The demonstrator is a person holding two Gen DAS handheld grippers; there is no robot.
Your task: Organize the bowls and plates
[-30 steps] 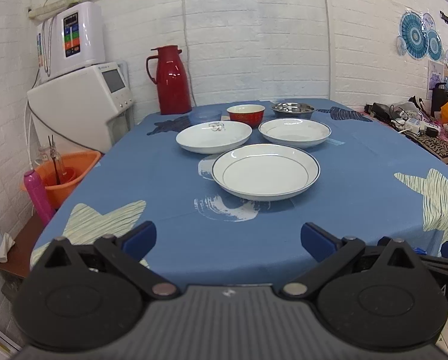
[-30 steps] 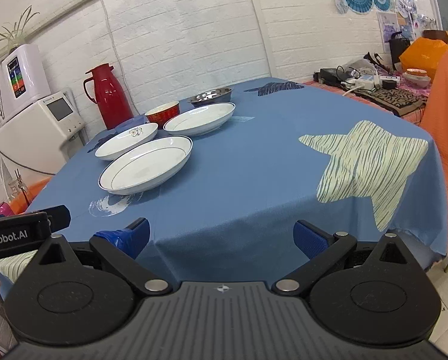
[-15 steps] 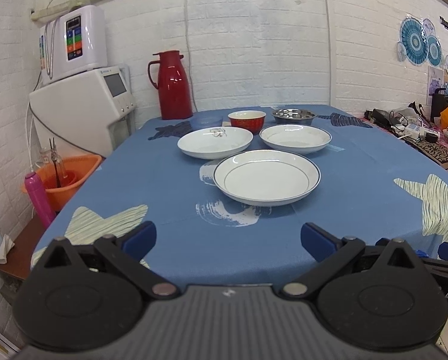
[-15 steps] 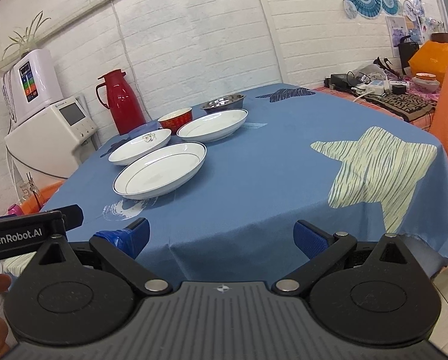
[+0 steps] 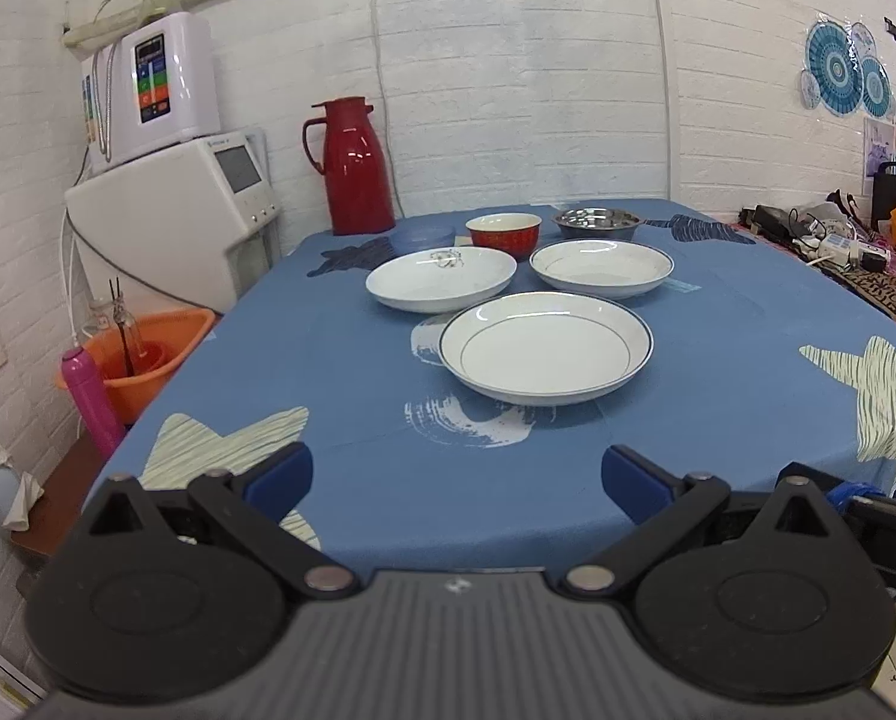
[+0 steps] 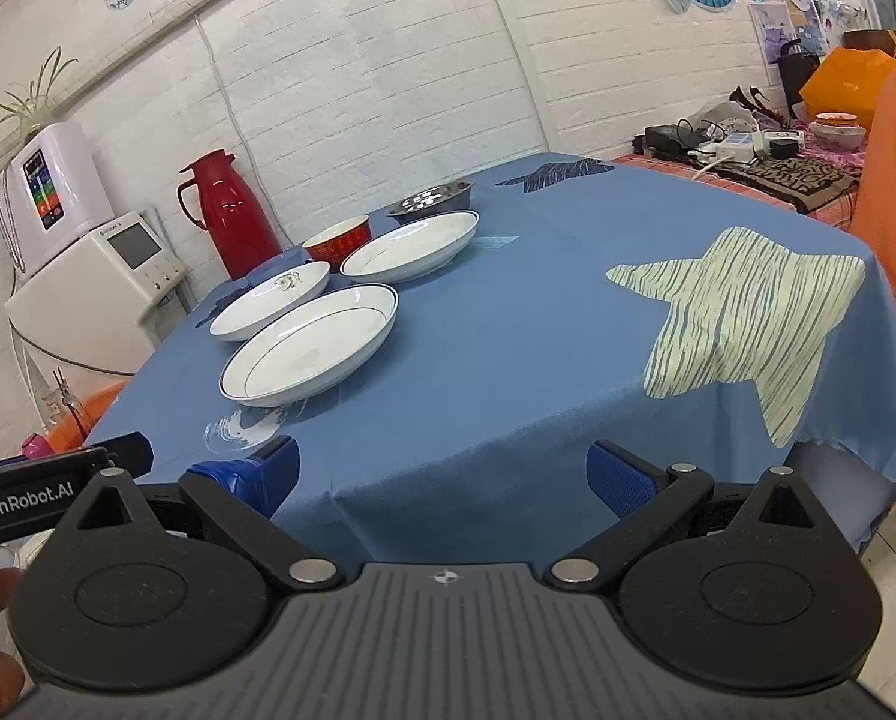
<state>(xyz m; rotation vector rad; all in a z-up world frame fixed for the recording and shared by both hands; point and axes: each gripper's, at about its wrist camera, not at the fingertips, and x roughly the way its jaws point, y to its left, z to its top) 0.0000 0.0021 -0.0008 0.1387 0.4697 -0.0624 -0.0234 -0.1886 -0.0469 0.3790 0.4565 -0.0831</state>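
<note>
Three white plates lie on the blue tablecloth: a near one with a dark rim line (image 5: 547, 348) (image 6: 310, 345), a far left one with a small motif (image 5: 441, 280) (image 6: 271, 307) and a far right one (image 5: 601, 267) (image 6: 411, 246). Behind them stand a red bowl (image 5: 504, 233) (image 6: 336, 239) and a steel bowl (image 5: 597, 223) (image 6: 431, 203). My left gripper (image 5: 457, 474) hangs open at the table's near edge, short of the near plate. My right gripper (image 6: 442, 468) is open too, over the table's front corner, with nothing between its fingers.
A red thermos jug (image 5: 352, 165) (image 6: 220, 213) stands at the back of the table. White appliances (image 5: 172, 192) and an orange basin (image 5: 139, 345) are off the table's left side. A cluttered side table (image 5: 856, 252) lies to the right.
Both grippers have drifted slightly; the views tilted down a little and the plates sit a bit lower in frame. Nothing on the table has moved.
</note>
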